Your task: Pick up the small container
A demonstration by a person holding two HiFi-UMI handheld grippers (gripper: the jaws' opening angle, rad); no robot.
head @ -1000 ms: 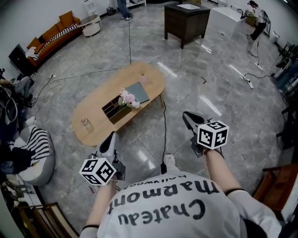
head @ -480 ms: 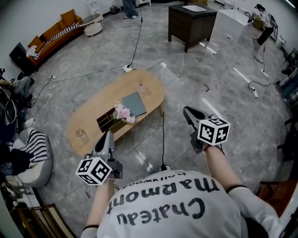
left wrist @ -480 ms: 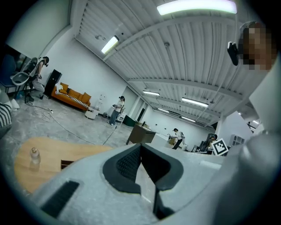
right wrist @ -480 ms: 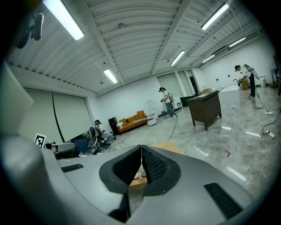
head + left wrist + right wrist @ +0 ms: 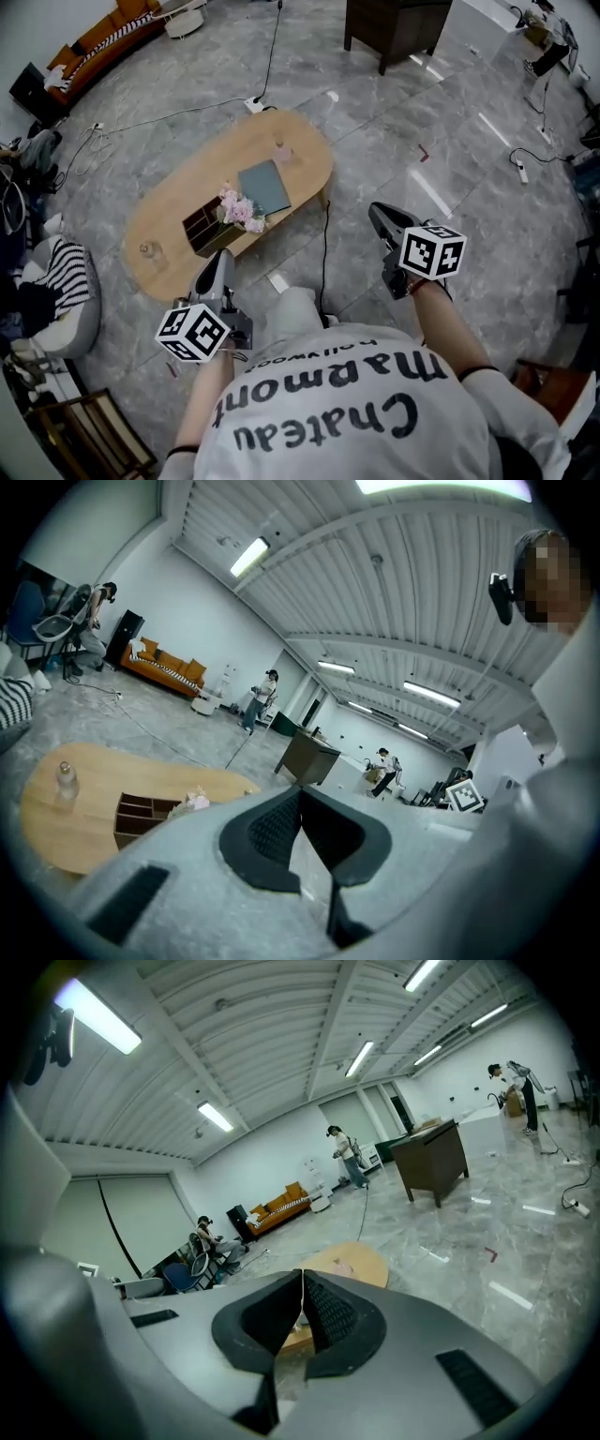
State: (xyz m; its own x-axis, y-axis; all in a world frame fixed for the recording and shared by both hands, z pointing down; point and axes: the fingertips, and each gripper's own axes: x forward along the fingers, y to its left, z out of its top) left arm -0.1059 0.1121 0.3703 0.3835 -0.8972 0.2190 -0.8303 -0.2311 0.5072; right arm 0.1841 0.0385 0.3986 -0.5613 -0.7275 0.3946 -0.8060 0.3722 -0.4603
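A small clear bottle (image 5: 148, 251) stands near the left end of the oval wooden table (image 5: 197, 178); a small pinkish container (image 5: 281, 152) sits near the far end. In the left gripper view the bottle (image 5: 64, 778) stands left on the table (image 5: 47, 832). My left gripper (image 5: 223, 255) hangs shut and empty over the floor, short of the table's near edge. My right gripper (image 5: 378, 212) is shut and empty over bare floor, right of the table. Both pairs of jaws meet at the tips, left gripper (image 5: 300, 789) and right gripper (image 5: 302, 1274).
A wooden organiser (image 5: 200, 228), pink flowers (image 5: 236, 208) and a grey-blue book (image 5: 265, 186) lie mid-table. A black cable (image 5: 325, 244) runs across the floor by the table. A striped cushion (image 5: 70, 281) lies left, a dark cabinet (image 5: 394, 23) far back. People stand in the distance.
The table has come nearer and lower in the head view as the person steps toward it. Both grippers have moved forward with the body and stayed shut.
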